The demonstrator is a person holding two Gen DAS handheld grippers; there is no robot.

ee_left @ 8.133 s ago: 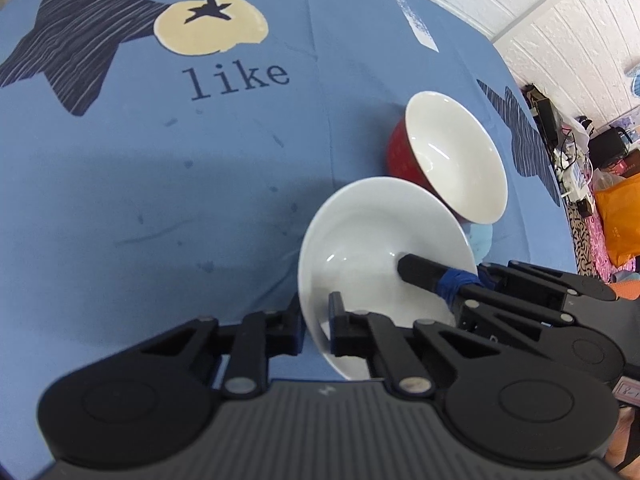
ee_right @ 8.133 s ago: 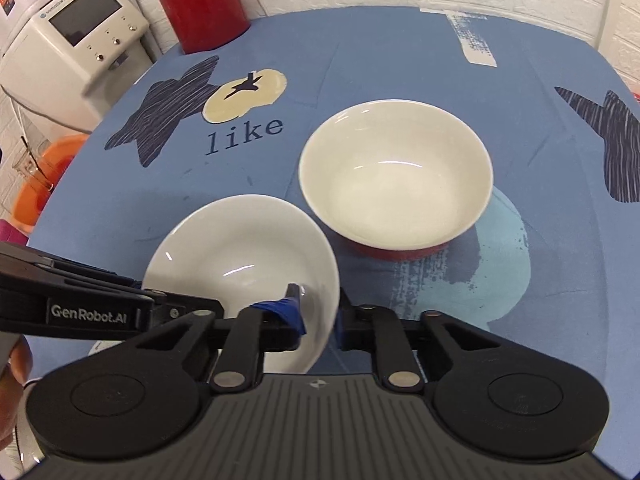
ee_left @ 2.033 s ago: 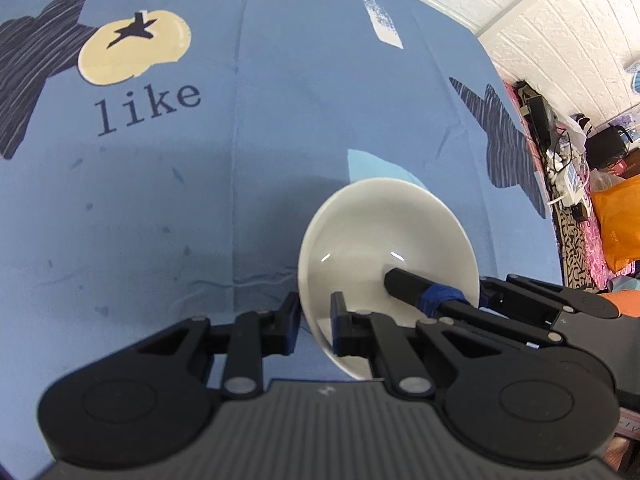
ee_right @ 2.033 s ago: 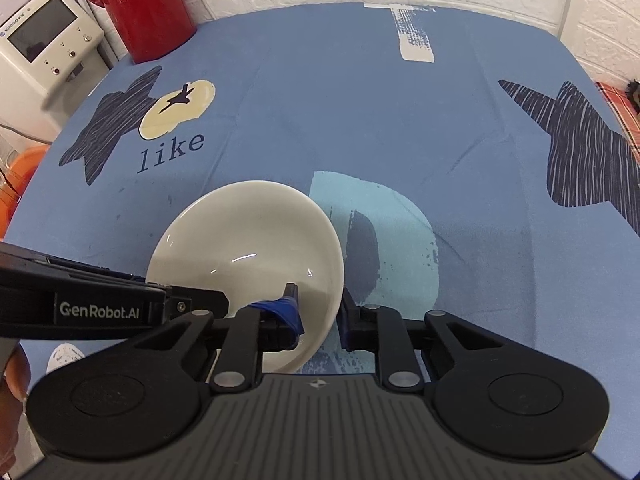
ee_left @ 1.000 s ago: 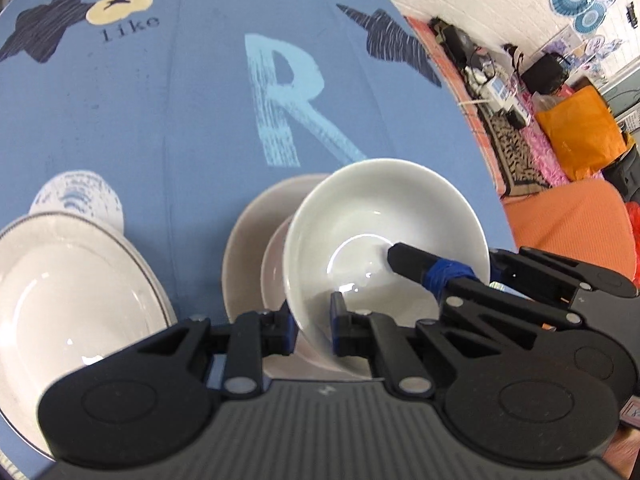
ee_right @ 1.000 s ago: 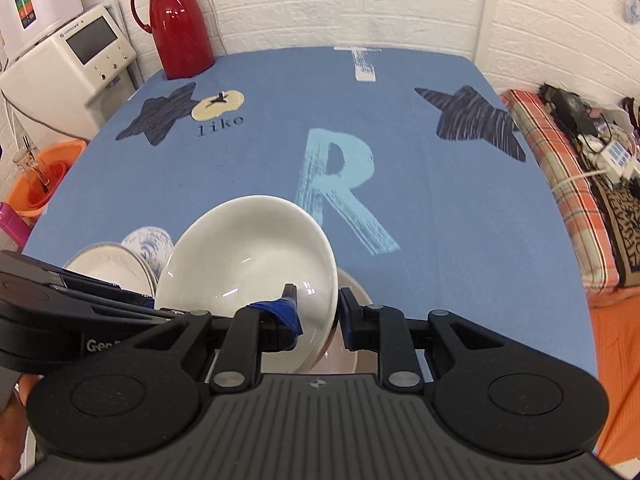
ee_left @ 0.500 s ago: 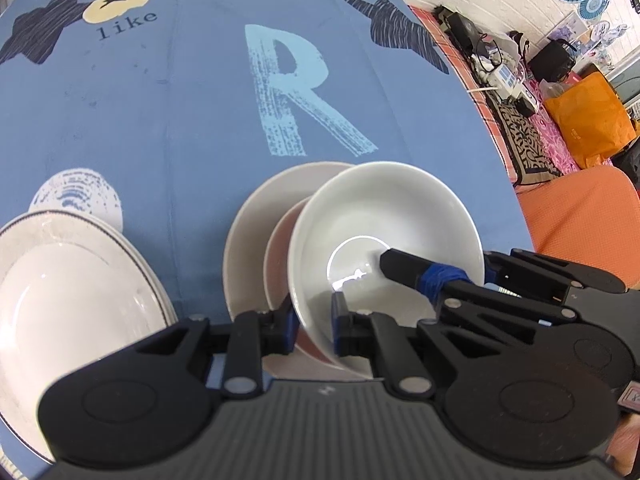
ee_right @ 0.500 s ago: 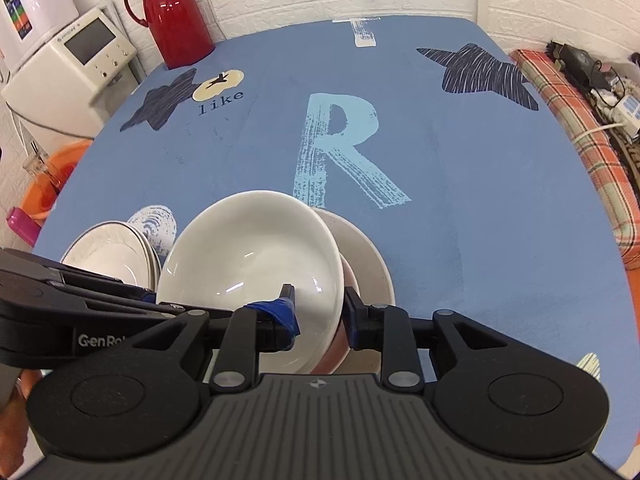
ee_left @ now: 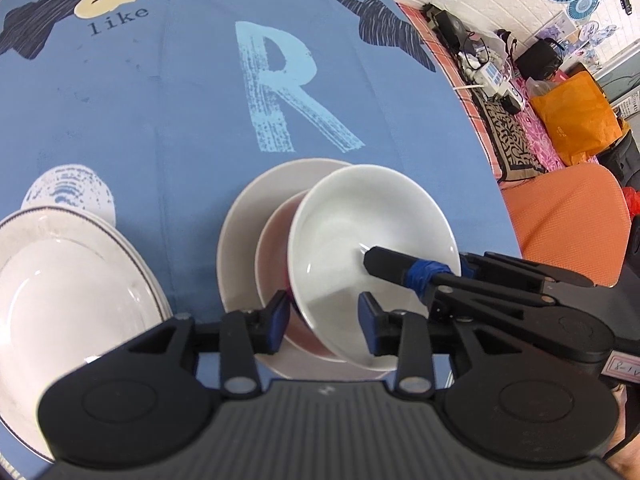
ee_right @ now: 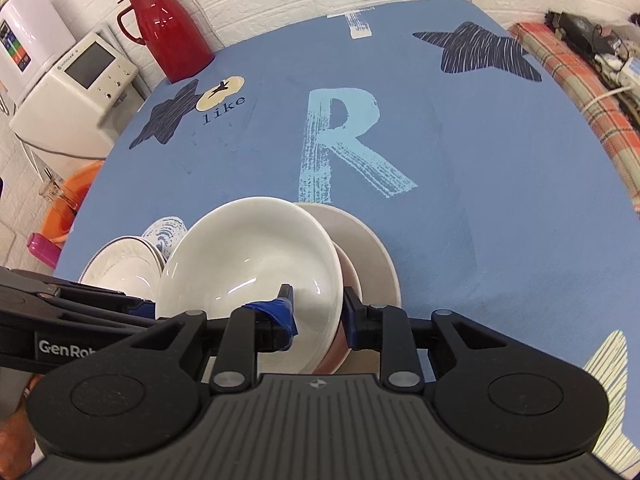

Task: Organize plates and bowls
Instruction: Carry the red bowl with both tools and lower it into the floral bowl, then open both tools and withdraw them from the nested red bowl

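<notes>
A white bowl (ee_left: 372, 240) (ee_right: 248, 264) sits nested in a pinkish bowl (ee_left: 274, 260) (ee_right: 352, 276) on a beige plate (ee_left: 244, 224) (ee_right: 374, 248) near the table's front edge. My left gripper (ee_left: 323, 318) straddles the bowl's near rim. Its jaws are opening, and the pads stand clear of the rim. My right gripper (ee_right: 318, 314) is shut on the bowl's right rim, one blue-taped finger (ee_left: 400, 270) inside and the other outside. A large white plate (ee_left: 60, 280) (ee_right: 116, 268) with a thin dark rim line lies to the left.
The blue tablecloth (ee_left: 180, 100) bears a pale R and dark stars. A red thermos (ee_right: 168, 28) stands at the far left corner, beside a white appliance (ee_right: 76, 92). An orange chair (ee_left: 560, 216) is off the table's right edge, and an orange basin (ee_right: 76, 188) on the floor at left.
The left jaws have spread off the bowl's rim. The white bowl has sunk lower into the pinkish bowl, and the right gripper came down with it, still gripping.
</notes>
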